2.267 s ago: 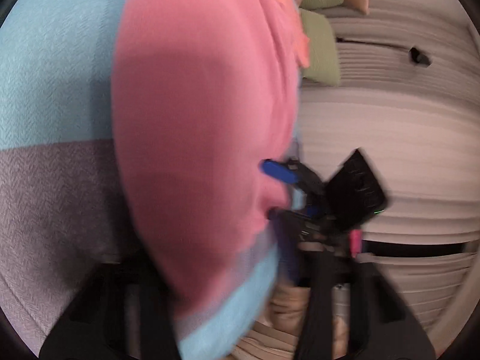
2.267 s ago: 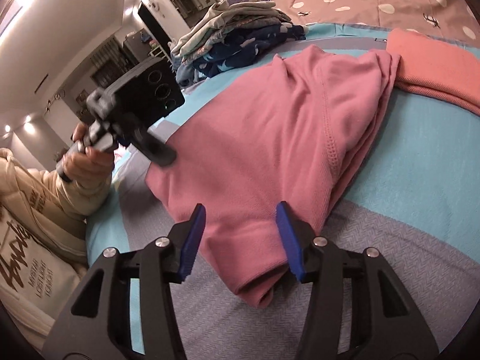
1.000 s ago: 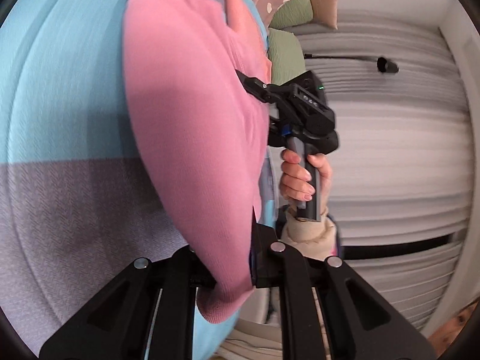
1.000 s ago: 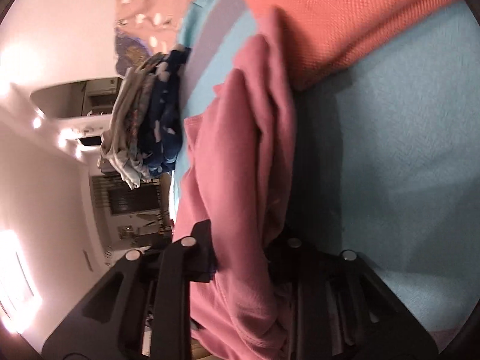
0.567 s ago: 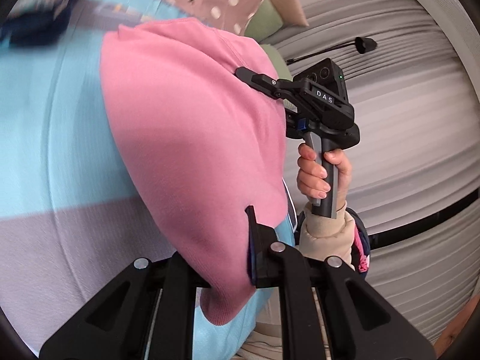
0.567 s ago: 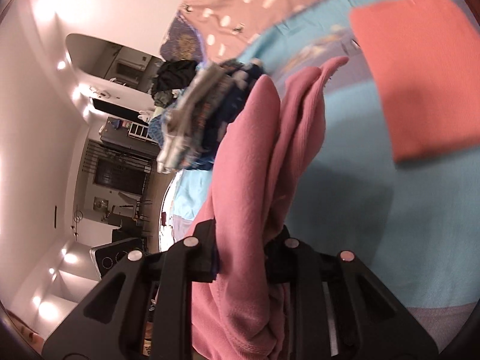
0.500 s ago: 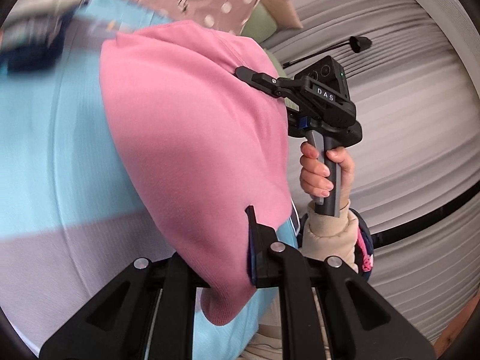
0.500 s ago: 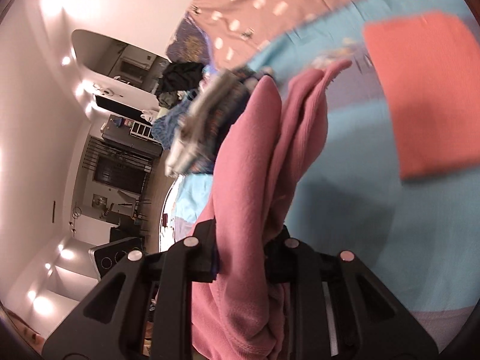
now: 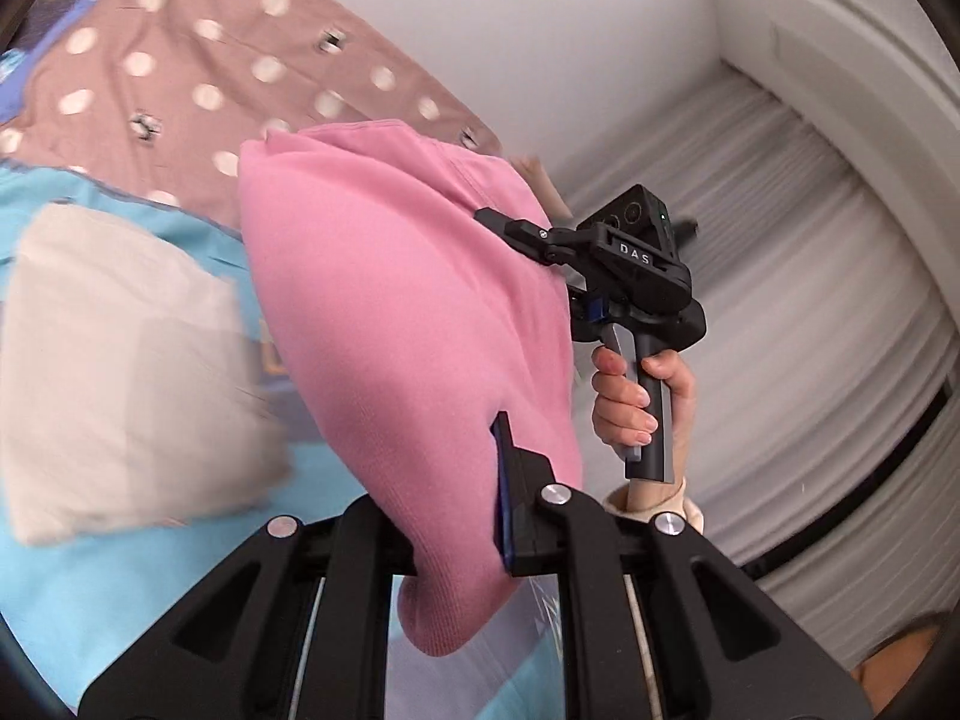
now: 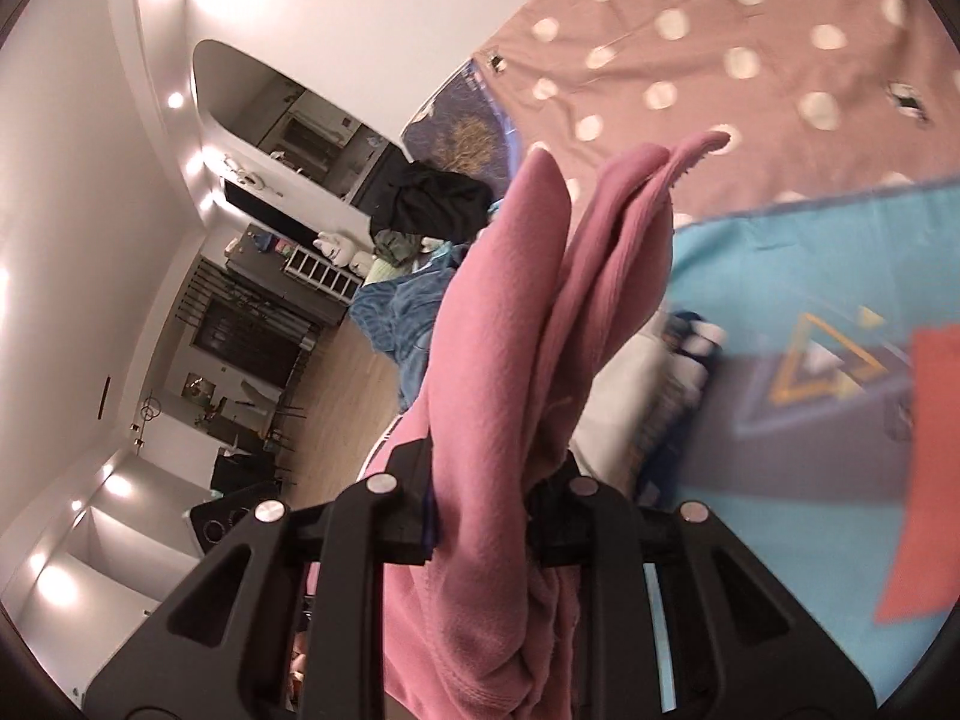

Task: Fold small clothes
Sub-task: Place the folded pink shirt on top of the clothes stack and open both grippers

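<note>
A pink garment (image 9: 396, 324) hangs in the air above the bed, stretched between both grippers. My left gripper (image 9: 462, 510) is shut on its lower edge, and the cloth covers most of the jaws. In the left wrist view the right gripper (image 9: 510, 228), held by a hand (image 9: 636, 402), bites the garment's far edge. Seen from the right wrist, the right gripper (image 10: 486, 486) is shut on several bunched layers of the pink garment (image 10: 516, 324), which rise in folds in front of the lens.
Below lies a blue bedspread (image 10: 798, 516) with a grey band and a triangle print. A polka-dot brown sheet (image 9: 168, 72) covers the bed's head. A cream folded cloth (image 9: 120, 372) lies left, an orange folded cloth (image 10: 924, 480) right. Pleated curtains (image 9: 828, 312) hang behind.
Both grippers have risen with the pink garment, lifting it off the bedspread. The views have rolled, and the polka-dot sheet and cream cloth have come into sight.
</note>
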A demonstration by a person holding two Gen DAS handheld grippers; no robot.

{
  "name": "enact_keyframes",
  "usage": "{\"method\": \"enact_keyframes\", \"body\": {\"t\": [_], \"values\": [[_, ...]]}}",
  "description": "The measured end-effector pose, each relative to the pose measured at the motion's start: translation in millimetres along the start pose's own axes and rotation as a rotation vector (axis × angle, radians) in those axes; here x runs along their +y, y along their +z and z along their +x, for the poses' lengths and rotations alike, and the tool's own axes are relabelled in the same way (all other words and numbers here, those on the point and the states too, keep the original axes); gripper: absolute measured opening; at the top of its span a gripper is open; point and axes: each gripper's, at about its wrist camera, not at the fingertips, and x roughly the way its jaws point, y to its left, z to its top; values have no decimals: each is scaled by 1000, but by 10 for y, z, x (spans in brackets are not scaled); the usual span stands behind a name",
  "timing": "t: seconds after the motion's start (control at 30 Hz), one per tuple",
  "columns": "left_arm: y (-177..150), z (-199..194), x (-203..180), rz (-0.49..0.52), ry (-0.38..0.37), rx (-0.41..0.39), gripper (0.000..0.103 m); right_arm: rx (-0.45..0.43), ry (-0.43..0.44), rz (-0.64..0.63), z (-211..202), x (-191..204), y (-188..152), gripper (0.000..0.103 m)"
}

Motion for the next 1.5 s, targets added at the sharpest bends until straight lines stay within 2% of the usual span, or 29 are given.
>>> {"method": "enact_keyframes", "body": {"t": [0.07, 0.1, 0.2, 0.3, 0.37, 0.43, 0.5, 0.53, 0.57, 0.6, 0.63, 0.67, 0.7, 0.73, 0.8, 0.83, 0.93, 1.0, 1.03, 1.1, 1.17, 1.3, 1.37, 1.4, 1.43, 1.5], "values": [[42, -75, 322, -36, 36, -35, 12, 35, 3, -4, 397, -14, 134, 22], [34, -83, 490, -64, 45, -46, 12, 68, 3, 7, 722, -80, 195, 22], [-12, -161, 1162, -186, 59, -50, 12, 124, -12, 79, 1354, -370, 227, 22], [-102, -89, 1854, -314, 117, -28, 12, 134, -115, 94, 1813, -698, 129, 22], [-236, -71, 2107, -370, 102, -9, 13, 149, -160, 69, 1918, -816, 61, 29], [-312, -135, 2089, -363, 104, -7, 20, 136, -196, 24, 1831, -879, 51, 55], [-330, -349, 1919, -297, 200, -20, 39, 98, -311, -78, 1654, -791, 59, 57], [-306, -511, 1732, -220, 291, -47, 41, 65, -377, -137, 1553, -690, 48, 58], [-295, -625, 1588, -164, 357, -83, 43, -7, -475, -238, 1393, -490, 43, 59], [-243, -785, 1419, -99, 435, -145, 45, -66, -515, -296, 1280, -330, 17, 59], [-173, -914, 1290, -47, 465, -210, 47, -125, -499, -357, 1166, -176, -60, 59], [-88, -992, 1157, -24, 448, -243, 54, -157, -396, -439, 1070, 67, -177, 59], [-11, -1013, 1079, -12, 419, -263, 54, -145, -328, -509, 1080, 217, -264, 59], [33, -1004, 1069, -13, 398, -271, 54, -120, -297, -582, 1132, 350, -379, 63], [186, -765, 1040, -2, 316, -257, 54, -42, -346, -730, 1399, 526, -653, 64], [221, -587, 1080, 12, 311, -227, 54, 3, -380, -763, 1570, 502, -749, 64], [302, -27, 1409, -28, 342, -125, 54, 109, -447, -738, 1919, 201, -893, 60], [260, 280, 1768, -120, 345, -59, 53, 103, -456, -714, 2014, -67, -940, 60], [215, 351, 1857, -158, 322, -53, 52, 78, -426, -661, 1993, -211, -948, 60], [141, 396, 1938, -146, 290, -53, 47, 57, -377, -604, 1933, -389, -975, 60], [93, 396, 1900, -119, 298, -38, 46, 43, -350, -602, 1877, -451, -1014, 61], [12, 432, 1815, -62, 373, -35, 46, 26, -382, -652, 1878, -370, -1060, 61], [18, 360, 1775, -79, 377, -50, 46, 20, -388, -658, 1838, -286, -1058, 61], [10, 266, 1700, -86, 397, -71, 46, 2, -394, -632, 1758, -220, -1046, 57], [-15, 146, 1561, -66, 454, -102, 46, -24, -405, -604, 1658, -162, -1034, 51], [-97, -30, 1216, 11, 585, -149, 53, -113, -446, -559, 1321, 63, -1109, 51]]}}
